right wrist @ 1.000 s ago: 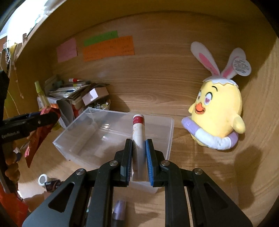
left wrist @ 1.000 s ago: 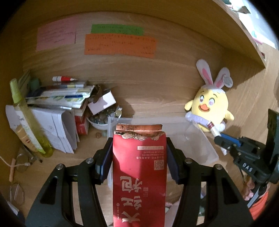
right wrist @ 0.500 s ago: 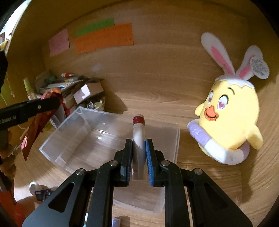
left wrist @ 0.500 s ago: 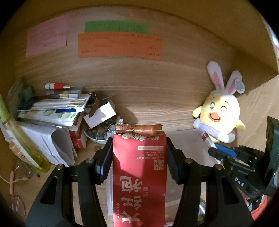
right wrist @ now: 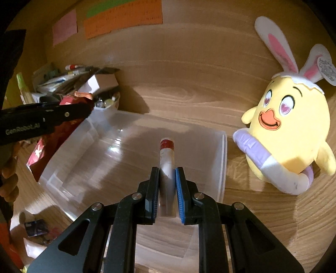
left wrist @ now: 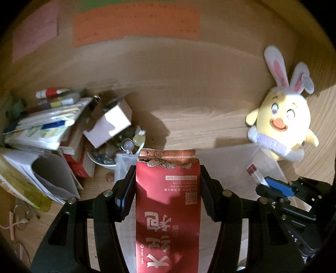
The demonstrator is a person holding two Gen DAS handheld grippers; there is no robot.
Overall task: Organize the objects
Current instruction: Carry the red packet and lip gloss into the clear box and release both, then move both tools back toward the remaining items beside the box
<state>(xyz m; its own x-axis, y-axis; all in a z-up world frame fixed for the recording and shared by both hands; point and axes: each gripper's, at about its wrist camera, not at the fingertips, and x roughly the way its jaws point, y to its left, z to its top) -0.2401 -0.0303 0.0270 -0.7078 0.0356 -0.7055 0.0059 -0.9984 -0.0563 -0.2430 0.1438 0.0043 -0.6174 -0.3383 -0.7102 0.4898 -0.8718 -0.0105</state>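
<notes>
My left gripper [left wrist: 167,168] is shut on a red foil packet [left wrist: 167,201] with gold characters, held upright over the left end of a clear plastic bin [left wrist: 226,163]. In the right wrist view the left gripper [right wrist: 63,113] and the packet [right wrist: 50,142] hang at the bin's left wall. My right gripper [right wrist: 167,174] is shut on a white tube with a red band [right wrist: 167,155], held over the inside of the clear bin [right wrist: 222,159]. The tube [left wrist: 253,171] and right gripper [left wrist: 273,184] also show in the left wrist view.
A yellow plush chick with bunny ears [right wrist: 289,117] sits right of the bin. A pile of books and papers [left wrist: 42,130], a small white box [left wrist: 109,126] and a bowl of beads [left wrist: 119,147] crowd the left. Sticky notes [right wrist: 124,19] hang on the wooden back wall.
Both grippers have moved forward and lower toward the bin. The packet is now over the bin's left end and the tube is deeper over its inside. Both grips are unchanged.
</notes>
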